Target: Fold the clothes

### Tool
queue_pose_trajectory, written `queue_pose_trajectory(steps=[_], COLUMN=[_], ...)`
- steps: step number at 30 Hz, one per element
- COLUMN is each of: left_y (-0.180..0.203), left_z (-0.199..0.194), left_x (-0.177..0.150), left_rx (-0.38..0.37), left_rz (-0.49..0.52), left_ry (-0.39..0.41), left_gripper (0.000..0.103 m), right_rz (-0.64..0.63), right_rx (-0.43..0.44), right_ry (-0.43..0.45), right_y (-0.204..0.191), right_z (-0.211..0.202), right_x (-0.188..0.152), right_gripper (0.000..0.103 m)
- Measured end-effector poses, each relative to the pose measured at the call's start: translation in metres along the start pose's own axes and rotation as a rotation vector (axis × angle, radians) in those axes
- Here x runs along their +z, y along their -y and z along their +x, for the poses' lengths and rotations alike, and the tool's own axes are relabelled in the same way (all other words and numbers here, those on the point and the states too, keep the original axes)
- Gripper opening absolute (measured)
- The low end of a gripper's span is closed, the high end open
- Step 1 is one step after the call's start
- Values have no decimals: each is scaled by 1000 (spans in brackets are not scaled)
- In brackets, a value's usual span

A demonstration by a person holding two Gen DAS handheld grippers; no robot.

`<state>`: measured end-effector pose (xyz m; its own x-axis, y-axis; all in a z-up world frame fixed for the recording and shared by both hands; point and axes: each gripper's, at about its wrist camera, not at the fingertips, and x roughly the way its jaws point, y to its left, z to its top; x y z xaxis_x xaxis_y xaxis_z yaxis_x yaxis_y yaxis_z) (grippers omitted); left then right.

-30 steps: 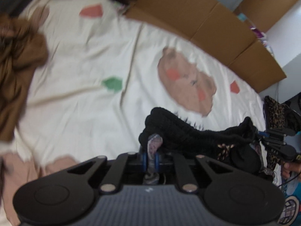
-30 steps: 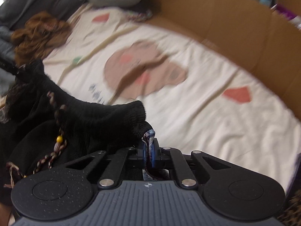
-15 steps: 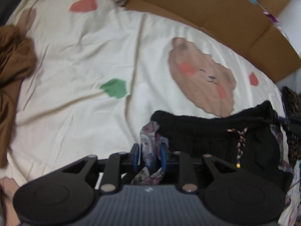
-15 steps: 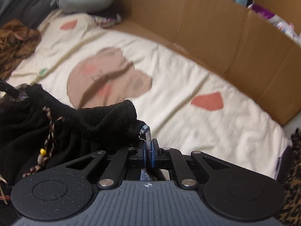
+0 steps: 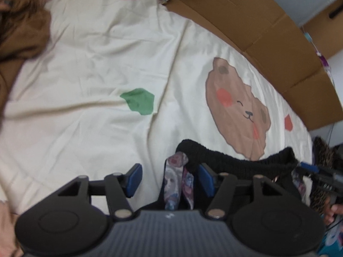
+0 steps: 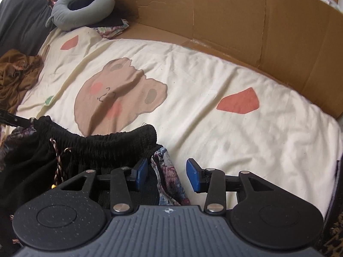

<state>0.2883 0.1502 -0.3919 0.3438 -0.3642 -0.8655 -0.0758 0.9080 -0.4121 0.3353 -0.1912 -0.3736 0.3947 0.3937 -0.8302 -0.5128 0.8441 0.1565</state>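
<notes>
Left tongs (image 5: pixel 170 174) stood open, patterned cloth (image 5: pixel 179 180) between the blades. Right tongs (image 6: pixel 167 174) likewise open. Black waistband (image 6: pixel 107 141) stretched between both tongs.

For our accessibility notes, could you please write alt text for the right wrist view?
The right gripper is open over a black garment with an elastic waistband, a strip of its patterned fabric lying between the blue pads. Beyond lies a cream bedsheet printed with a bear face, edged by a cardboard wall.
</notes>
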Motion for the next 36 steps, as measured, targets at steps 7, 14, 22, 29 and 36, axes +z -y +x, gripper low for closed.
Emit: queue_pose_trajectory(steps=[7, 14, 22, 29, 36], left_y=[-18, -9, 4, 23, 38], left_z=[20, 21, 12, -12, -31], left_x=[-6, -11, -8, 2, 21], left_rx=[-119, -84, 19, 89, 150], left_rz=[-142, -32, 148, 280, 358], left_ry=[-51, -92, -130, -16, 114], left_gripper=[38, 7, 6, 5, 5], right_rz=[78, 84, -88, -178, -267], right_rx=[66, 134, 154, 45, -59], right_ry=[-60, -85, -138, -43, 88], right_y=[14, 15, -9, -16, -31], right_z=[29, 48, 48, 22, 2], right_x=[4, 4, 2, 18, 41], right_gripper=[50, 51, 5, 2, 2])
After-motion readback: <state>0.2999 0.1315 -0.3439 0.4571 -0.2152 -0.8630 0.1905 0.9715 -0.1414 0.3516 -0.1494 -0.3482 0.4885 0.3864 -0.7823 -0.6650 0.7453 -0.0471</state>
